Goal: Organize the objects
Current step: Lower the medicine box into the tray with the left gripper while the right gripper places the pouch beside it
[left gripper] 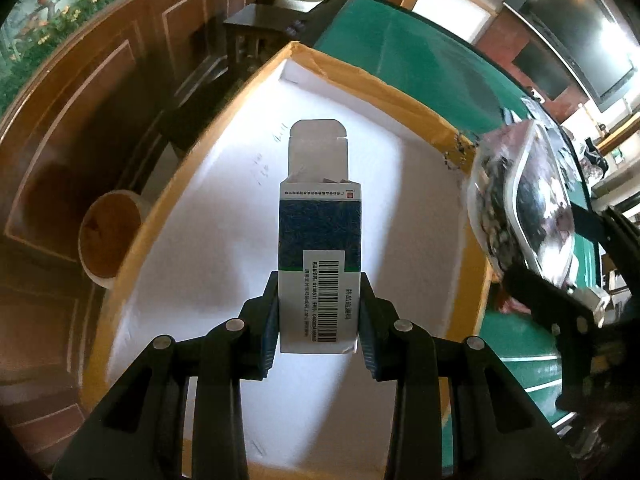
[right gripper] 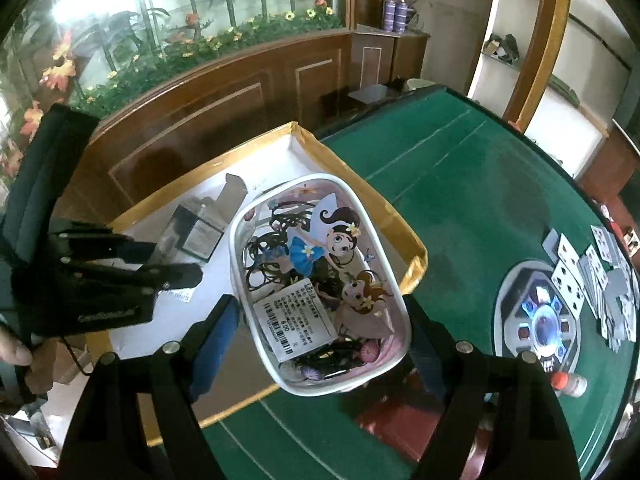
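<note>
My left gripper [left gripper: 319, 312] is shut on a blue and white medicine box [left gripper: 320, 240] with a barcode label and an open top flap, held over the white inside of a shallow cardboard box [left gripper: 384, 92]. My right gripper [right gripper: 320, 320] is shut on a clear cartoon-printed pouch [right gripper: 316, 276] full of hair ties, held above the cardboard box's right edge [right gripper: 400, 236]. The pouch also shows at the right of the left wrist view [left gripper: 520, 200]. The left gripper and its medicine box [right gripper: 200, 232] show at the left of the right wrist view.
The cardboard box sits on a green felt table [right gripper: 460, 184]. Playing cards [right gripper: 592, 272] and a round console [right gripper: 540, 320] lie at the right. A small bottle [right gripper: 568, 384] lies near the console. A wood-panelled wall [left gripper: 80, 120] and a roll of tape [left gripper: 108, 236] are left of the box.
</note>
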